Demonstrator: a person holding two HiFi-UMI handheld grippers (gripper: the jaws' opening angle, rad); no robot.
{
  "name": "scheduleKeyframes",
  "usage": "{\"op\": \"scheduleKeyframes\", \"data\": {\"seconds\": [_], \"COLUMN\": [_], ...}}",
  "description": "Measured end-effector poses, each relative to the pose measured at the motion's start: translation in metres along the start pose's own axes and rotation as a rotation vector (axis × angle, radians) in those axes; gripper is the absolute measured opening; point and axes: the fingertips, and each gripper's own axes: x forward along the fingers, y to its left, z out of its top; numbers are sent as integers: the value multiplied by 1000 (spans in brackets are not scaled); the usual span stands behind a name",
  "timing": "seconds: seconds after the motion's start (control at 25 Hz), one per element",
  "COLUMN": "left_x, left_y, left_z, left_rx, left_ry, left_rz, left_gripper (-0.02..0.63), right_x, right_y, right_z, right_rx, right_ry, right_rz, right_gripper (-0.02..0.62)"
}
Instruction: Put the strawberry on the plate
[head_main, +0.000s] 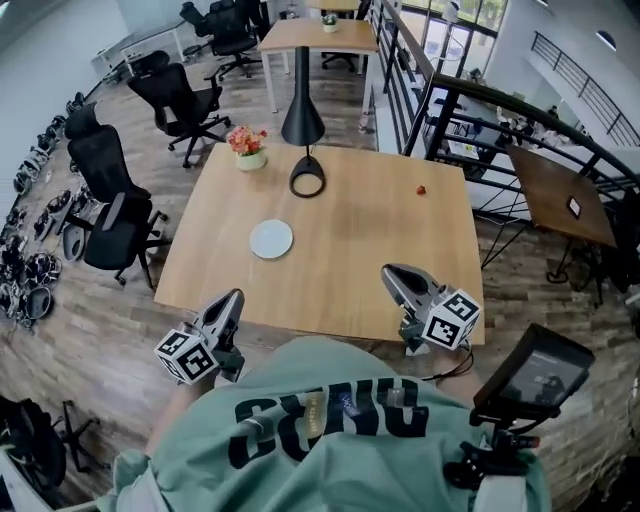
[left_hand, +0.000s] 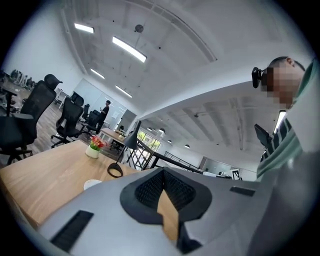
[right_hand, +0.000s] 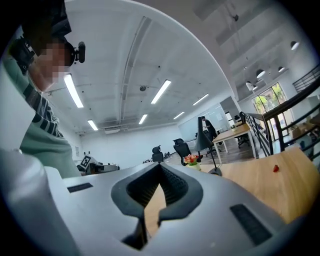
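Note:
A small red strawberry (head_main: 421, 190) lies on the wooden table (head_main: 370, 240) toward its far right; the right gripper view shows it as a red dot (right_hand: 275, 168) at the right. A round white plate (head_main: 271, 239) sits left of the table's middle, and its edge (left_hand: 91, 184) peeks out in the left gripper view. My left gripper (head_main: 232, 300) hangs at the table's near left edge, tips together, holding nothing. My right gripper (head_main: 392, 274) is over the near right edge, shut and empty. Both are far from the strawberry and the plate.
A black desk lamp (head_main: 303, 120) with a ring base (head_main: 307, 181) and a small flower pot (head_main: 248, 148) stand at the table's far side. Black office chairs (head_main: 115, 215) crowd the left. A black railing (head_main: 470, 110) and another table (head_main: 560, 195) lie to the right.

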Motion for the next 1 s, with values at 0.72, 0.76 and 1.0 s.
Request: {"op": "scheduleKeyframes", "data": {"seconds": [0.72,0.76,1.0], "left_x": [184,188,198], "left_y": [-76,-69,-7], "left_z": [-28,-25,2], "left_rx": [25,21,30], "left_ry": [119,121,115], "left_rz": [2,-7,-108], "left_gripper": [2,2,2], "right_x": [-65,-60,-12], "right_y": [-172,-174,-172], "right_z": [17,16,23], "right_rx": [110,106,42], "right_ry": [-37,-34,-29], "right_rz": [25,17,-76], "right_gripper": [5,5,5]}}
